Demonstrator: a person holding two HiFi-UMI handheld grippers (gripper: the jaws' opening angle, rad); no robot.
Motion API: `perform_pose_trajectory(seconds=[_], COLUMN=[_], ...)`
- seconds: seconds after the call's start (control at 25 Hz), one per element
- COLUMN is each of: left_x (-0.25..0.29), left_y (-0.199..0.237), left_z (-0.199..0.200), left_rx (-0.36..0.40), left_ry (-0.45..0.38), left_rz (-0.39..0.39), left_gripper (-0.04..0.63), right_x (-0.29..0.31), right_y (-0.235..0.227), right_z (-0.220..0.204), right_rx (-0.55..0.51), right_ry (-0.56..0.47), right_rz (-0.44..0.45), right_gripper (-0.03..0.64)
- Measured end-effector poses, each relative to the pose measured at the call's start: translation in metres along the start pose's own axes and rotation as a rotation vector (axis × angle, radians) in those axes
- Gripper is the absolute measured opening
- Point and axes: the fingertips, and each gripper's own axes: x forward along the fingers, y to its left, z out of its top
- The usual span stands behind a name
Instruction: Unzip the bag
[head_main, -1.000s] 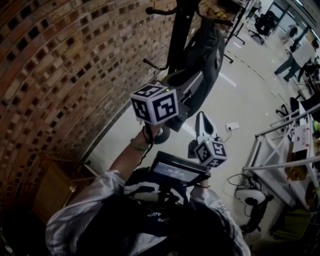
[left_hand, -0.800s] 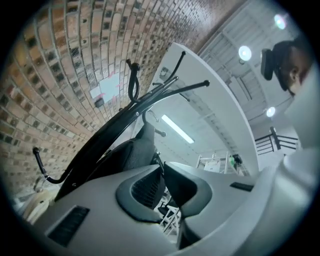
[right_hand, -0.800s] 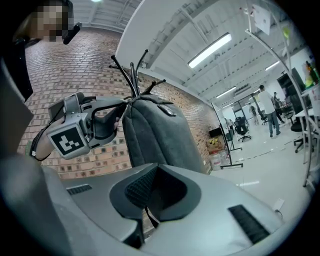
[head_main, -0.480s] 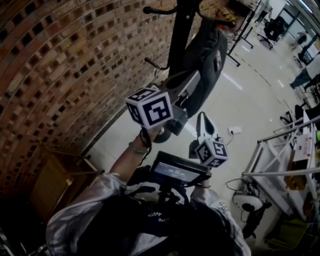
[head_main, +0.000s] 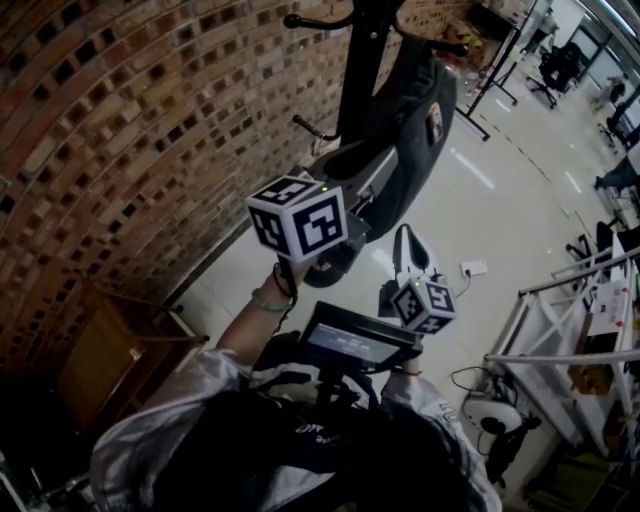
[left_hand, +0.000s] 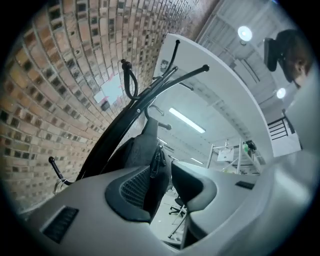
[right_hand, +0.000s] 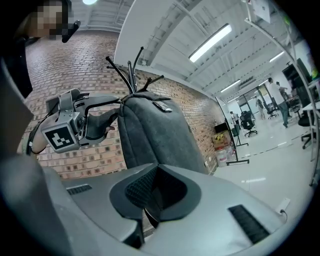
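- well, found the bag (head_main: 405, 130): dark grey, hung upright on a black coat rack (head_main: 355, 70), toward 12 o'clock in the head view, close against the brick wall (head_main: 130, 120).
- left gripper (left_hand: 162, 170): held up at the bag's lower half, tilted slightly upward; jaws apart, just been opening.
- seen through that gap: the bag's zip edge with a dark zip pull (left_hand: 158, 161) dangling, in line between the jaws at 12 o'clock; pads not pressing on it.
- right gripper (right_hand: 156, 175): lower, at about 4 o'clock from the left one in the head view, aimed level at the bag's bottom.
- jaws there drawn together; a dark fold at the bag's bottom looks pinched between the pads, exact part hard to make out.
- from the right gripper view: bag rising straight above the jaws at 12 o'clock, the left gripper's marker cube (right_hand: 60, 136) at 9 o'clock, beside the bag.
- pale glossy floor (head_main: 480, 200) toward 3 o'clock; white racks (head_main: 560, 320) well apart from the bag.
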Motion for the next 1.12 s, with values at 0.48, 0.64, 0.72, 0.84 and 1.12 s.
perform_pose_trajectory(seconds=[0.48, 0.64, 0.72, 0.84, 1.12], left_x=[0.011, 0.005, 0.003, 0.0, -0.005], left_y=[-0.002, 0.0, 0.003, 0.005, 0.005], left_z=[-0.005, -0.004, -0.002, 0.001, 0.01], left_rx=[0.12, 0.086, 0.047, -0.024, -0.202], left_ry=[0.006, -0.044, -0.067, -0.085, -0.155], left_rz=[0.058, 0.038, 0.03, 0.008, -0.071], left_gripper=[0.098, 0.092, 0.069, 0.048, 0.037], right_x=[0.0, 0.001, 0.002, 0.001, 0.002], right_y=[-0.009, -0.013, -0.013, -0.012, -0.012], right_z=[-0.008, -0.007, -0.007, -0.006, -0.003], right_rx=[-0.004, -0.004, 0.0, -0.003, -0.013], right_ry=[0.011, 0.007, 0.002, 0.011, -0.001], right_rz=[0.042, 0.041, 0.048, 0.051, 0.063], right_gripper=[-0.009, -0.009, -0.009, -0.009, -0.009])
